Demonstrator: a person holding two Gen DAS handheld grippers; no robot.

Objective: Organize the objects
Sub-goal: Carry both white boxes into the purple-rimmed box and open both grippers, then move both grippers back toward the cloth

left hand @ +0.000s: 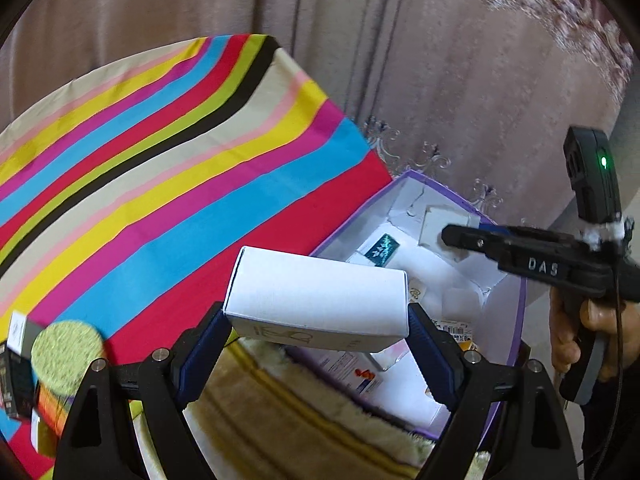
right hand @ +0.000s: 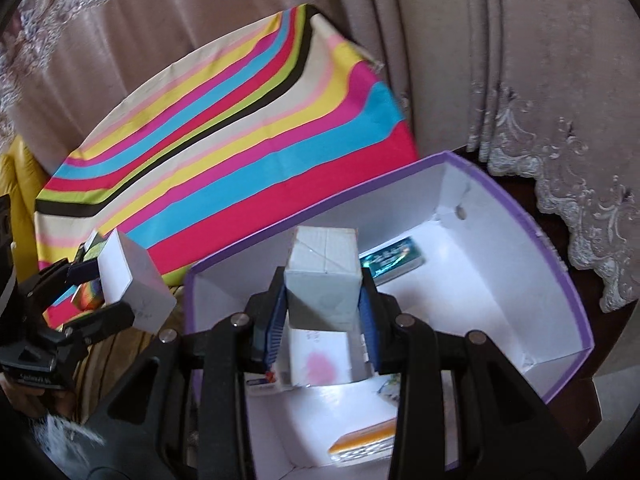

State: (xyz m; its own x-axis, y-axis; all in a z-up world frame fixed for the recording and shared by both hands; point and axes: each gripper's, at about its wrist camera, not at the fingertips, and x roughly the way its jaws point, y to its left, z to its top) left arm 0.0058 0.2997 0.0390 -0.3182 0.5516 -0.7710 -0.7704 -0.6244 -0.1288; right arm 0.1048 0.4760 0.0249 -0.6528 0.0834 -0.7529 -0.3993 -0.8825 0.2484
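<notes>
My left gripper (left hand: 316,320) is shut on a long white carton (left hand: 316,296), held lengthwise just left of the purple-rimmed storage box (left hand: 516,320). It also shows in the right wrist view (right hand: 132,284). My right gripper (right hand: 322,300) is shut on a pale grey-white box (right hand: 322,276), held over the inside of the storage box (right hand: 568,280). In the left wrist view the right gripper (left hand: 452,236) reaches over the box and the grey-white box (left hand: 442,224) shows at its tip. Inside lie a teal pack (right hand: 394,260), a pink-spotted white box (right hand: 318,360) and an orange-striped pack (right hand: 362,442).
A table under a striped cloth (left hand: 160,160) stands left of the storage box. On its near left corner sit a green round sponge (left hand: 64,356) and several small packs (left hand: 20,376). Curtains (right hand: 520,60) hang behind. A cream fluffy surface (left hand: 280,420) lies below the left gripper.
</notes>
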